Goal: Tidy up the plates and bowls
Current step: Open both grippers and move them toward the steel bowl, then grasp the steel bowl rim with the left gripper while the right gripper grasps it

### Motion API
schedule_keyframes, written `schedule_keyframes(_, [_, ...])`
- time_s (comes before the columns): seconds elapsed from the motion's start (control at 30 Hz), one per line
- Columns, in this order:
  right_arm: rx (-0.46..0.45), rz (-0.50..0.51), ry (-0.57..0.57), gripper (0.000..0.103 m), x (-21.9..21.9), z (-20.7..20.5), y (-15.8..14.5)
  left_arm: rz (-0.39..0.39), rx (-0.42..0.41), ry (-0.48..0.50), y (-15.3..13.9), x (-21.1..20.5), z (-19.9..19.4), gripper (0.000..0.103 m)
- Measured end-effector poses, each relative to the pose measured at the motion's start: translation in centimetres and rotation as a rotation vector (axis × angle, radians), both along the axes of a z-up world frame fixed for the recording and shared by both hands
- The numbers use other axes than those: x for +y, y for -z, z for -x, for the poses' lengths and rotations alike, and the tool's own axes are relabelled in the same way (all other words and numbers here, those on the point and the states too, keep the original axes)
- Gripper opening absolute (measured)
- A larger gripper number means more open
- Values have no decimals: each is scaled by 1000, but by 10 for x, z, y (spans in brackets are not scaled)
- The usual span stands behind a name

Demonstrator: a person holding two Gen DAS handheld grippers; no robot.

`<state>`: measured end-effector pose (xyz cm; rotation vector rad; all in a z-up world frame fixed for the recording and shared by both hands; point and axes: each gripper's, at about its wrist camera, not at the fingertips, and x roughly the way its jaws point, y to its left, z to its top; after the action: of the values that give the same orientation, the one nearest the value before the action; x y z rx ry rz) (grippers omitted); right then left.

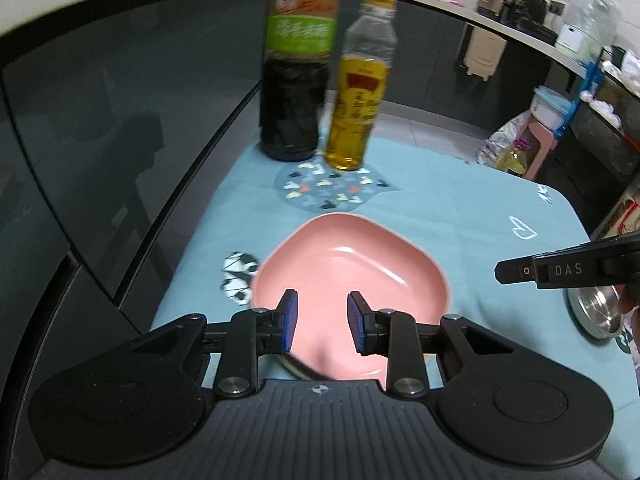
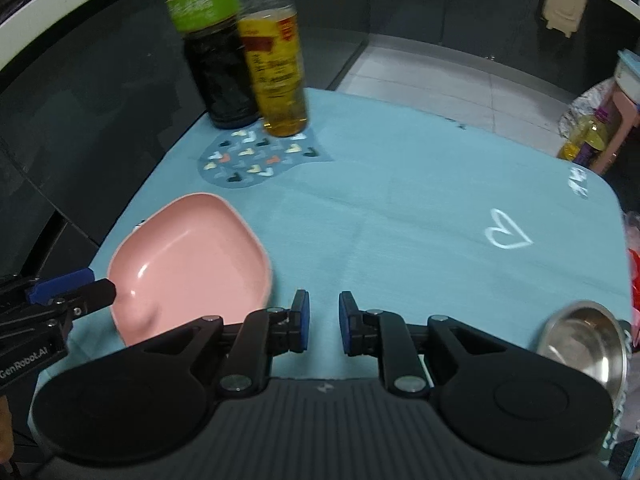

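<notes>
The left tongs (image 1: 322, 322) hang released over the near edge of the pink plate (image 1: 352, 276), which lies on the blue-clothed counter (image 2: 400, 208) toward its left side. The right tongs (image 2: 323, 322), also released, hover above bare cloth just right of the plate. A steel bowl (image 2: 584, 340) sits at the near right. At the far left a dark sauce bottle (image 1: 294, 80) and an oil bottle (image 1: 360, 92) stand, seemingly touching.

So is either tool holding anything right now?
No. Left tool is open above the pink square plate's near edge; right tool is open over teal cloth.
</notes>
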<state>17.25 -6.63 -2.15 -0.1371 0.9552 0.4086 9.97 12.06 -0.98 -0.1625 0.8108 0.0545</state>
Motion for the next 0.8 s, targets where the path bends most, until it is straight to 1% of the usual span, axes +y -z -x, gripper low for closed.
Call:
schedule_keyframes(0.17, [-6, -28, 80, 4, -43, 4, 1, -29, 0, 53, -6, -35, -6, 26])
schedule_keyframes(0.3, [-15, -74, 134, 4, -81, 12, 2, -45, 41, 94, -2, -68, -16, 26])
schedule_keyframes(0.47, [-20, -73, 206, 4, -121, 20, 6, -32, 57, 143, 0, -104, -26, 26])
schedule_keyframes(0.63, [-56, -87, 274, 5, -160, 28, 3, -29, 79, 185, 2, -136, -35, 26])
schedule_keyframes(0.8, [-55, -94, 334, 7, -192, 33, 7, -8, 87, 224, 3, -163, -43, 26])
